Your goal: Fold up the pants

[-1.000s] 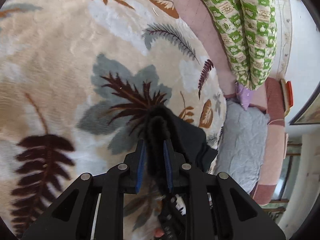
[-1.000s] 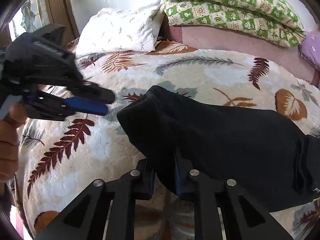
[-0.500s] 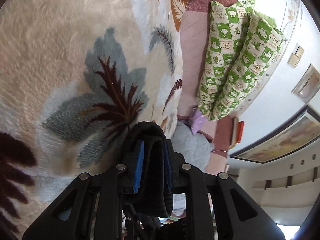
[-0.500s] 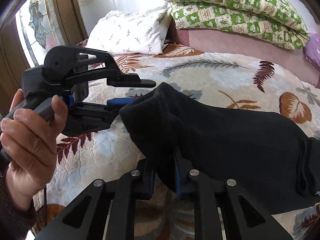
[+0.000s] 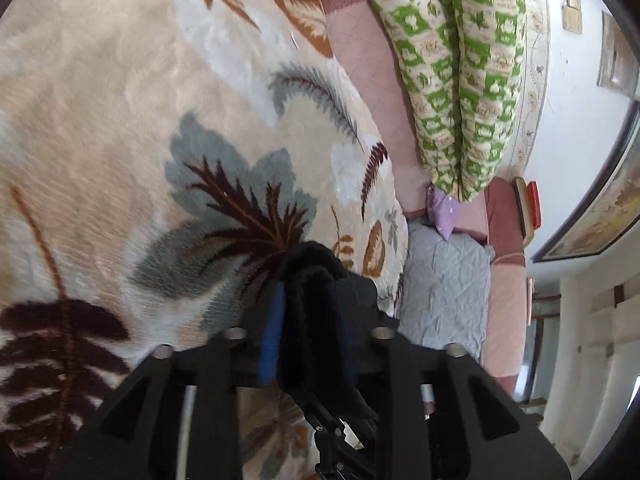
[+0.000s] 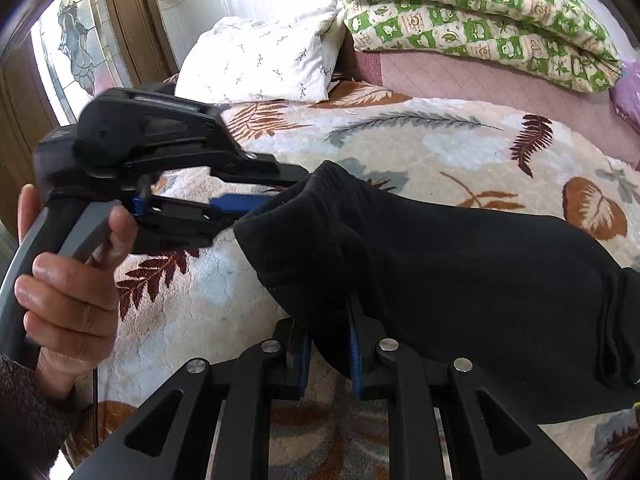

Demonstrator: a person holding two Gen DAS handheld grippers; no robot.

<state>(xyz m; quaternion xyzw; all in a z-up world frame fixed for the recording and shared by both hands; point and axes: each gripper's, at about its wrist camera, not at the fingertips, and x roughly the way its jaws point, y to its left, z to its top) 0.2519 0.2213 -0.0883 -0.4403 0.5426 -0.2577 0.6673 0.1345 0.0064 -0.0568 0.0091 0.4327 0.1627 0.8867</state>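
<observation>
The black pants (image 6: 460,272) lie across a leaf-patterned blanket (image 6: 400,136), with the near end lifted. My right gripper (image 6: 329,340) is shut on the pants' front edge. My left gripper (image 5: 308,312) is shut on a thick bunch of the same black pants (image 5: 316,280); its blue pads press the cloth from both sides. In the right wrist view the left gripper (image 6: 276,190) comes in from the left, held by a hand (image 6: 76,292), and grips the far corner of the lifted end.
A white pillow (image 6: 264,60) and a green patterned quilt (image 6: 472,20) lie at the head of the bed on a pink sheet (image 6: 460,80). A grey cloth (image 5: 444,292) and a purple pillow (image 5: 442,212) lie at the bed's right side. A window (image 6: 72,52) is at left.
My left gripper has come in from the left and taken hold of the far corner of the lifted pants end. My right gripper has kept its hold.
</observation>
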